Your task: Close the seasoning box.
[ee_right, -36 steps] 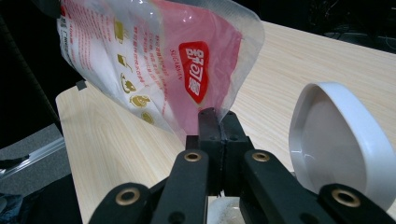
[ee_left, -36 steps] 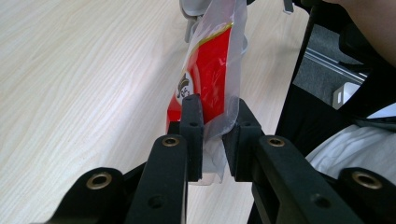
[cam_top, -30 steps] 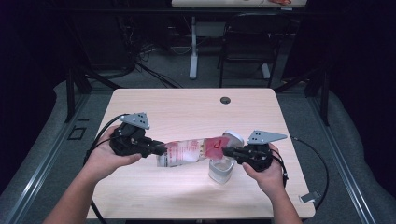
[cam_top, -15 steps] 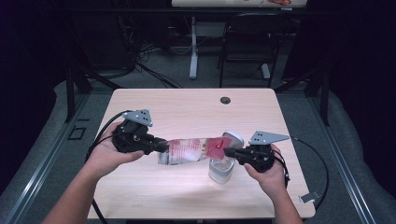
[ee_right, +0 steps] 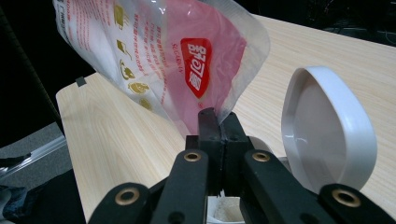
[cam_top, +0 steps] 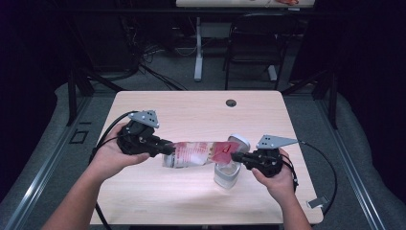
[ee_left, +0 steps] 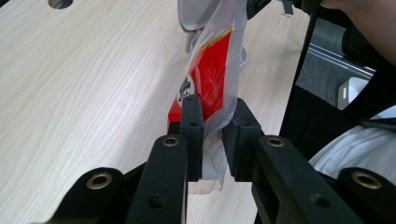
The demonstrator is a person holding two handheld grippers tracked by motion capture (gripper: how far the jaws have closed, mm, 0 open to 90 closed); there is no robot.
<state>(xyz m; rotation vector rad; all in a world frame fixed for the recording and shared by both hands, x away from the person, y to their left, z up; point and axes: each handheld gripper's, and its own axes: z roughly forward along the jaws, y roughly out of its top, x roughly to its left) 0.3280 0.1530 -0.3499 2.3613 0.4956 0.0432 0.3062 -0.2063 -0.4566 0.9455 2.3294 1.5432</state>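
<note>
The counter [cam_top: 191, 110] is a pale wood top with a small round hole [cam_top: 231, 102] near its far edge. Beyond it stand a dark chair [cam_top: 253, 43] and a white desk leg [cam_top: 197, 52] on grey floor.

A clear plastic bag [cam_top: 198, 152] with red print stretches level above the counter's middle, a little toward the near edge, held at both ends. In the left gripper view the bag [ee_left: 210, 70] runs away from the camera toward a container; in the right gripper view the bag [ee_right: 163, 60] bulges upward, with a red label on its side.

The left tongs [cam_top: 165, 146] are clamped on the bag's left end, the jaws pinching the film with a slim gap between them. In the left gripper view those tongs [ee_left: 215, 135] grip a fold of clear and red plastic. The left hand [cam_top: 112, 155] wraps the gripper body.

The right tongs [cam_top: 235, 156] are pressed together on the bag's right end. In the right gripper view these tongs [ee_right: 218, 128] nip the bag's edge. The right hand [cam_top: 275, 175] holds that gripper near the counter's right side.

A clear jar [cam_top: 226, 175] stands on the counter just under the bag's right end, its white hinged lid [cam_top: 238, 142] tipped open. In the right gripper view the lid [ee_right: 327, 130] stands upright just right of the jaws.
</note>
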